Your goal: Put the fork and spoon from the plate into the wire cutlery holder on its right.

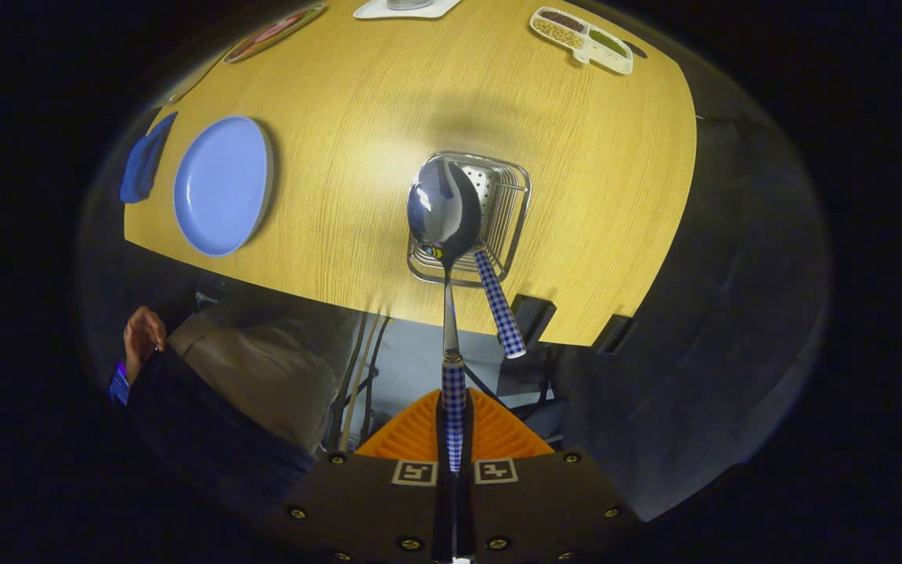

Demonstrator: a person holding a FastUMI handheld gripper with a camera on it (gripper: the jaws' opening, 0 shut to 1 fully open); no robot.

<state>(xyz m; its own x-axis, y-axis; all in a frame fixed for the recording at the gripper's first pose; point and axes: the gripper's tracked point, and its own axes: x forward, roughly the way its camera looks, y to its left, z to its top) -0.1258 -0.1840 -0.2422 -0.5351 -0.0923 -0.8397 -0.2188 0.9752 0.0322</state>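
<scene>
Spoon [445,215]: shiny metal bowl, thin metal neck, checked blue-and-white handle. Held out straight ahead of the tool, bowl over the holder's near-left part as seen from above; whether touching the wire, could not tell.

Fork [498,301]: already stood in the holder, same checked handle leaning out over the near rim, just beside the spoon's neck; tines hidden inside.

Holder [510,196]: square wire basket on the table [357,102], perforated metal floor visible. Sat right of the plate [222,186], well apart from it.

Plate: blue, round, bare. Blue cloth [146,157] just beyond its left side. Far across the table: a divided tray [582,37] with grains, a white mat [408,9], a flat patterned dish [275,33].

Below the table edge: a person's hand [142,333], dark sleeve, tan trousers; cables near the table's underside.

Tool [453,446]: closed narrow, both fingers pressed on the spoon's handle, handle running between them.
</scene>
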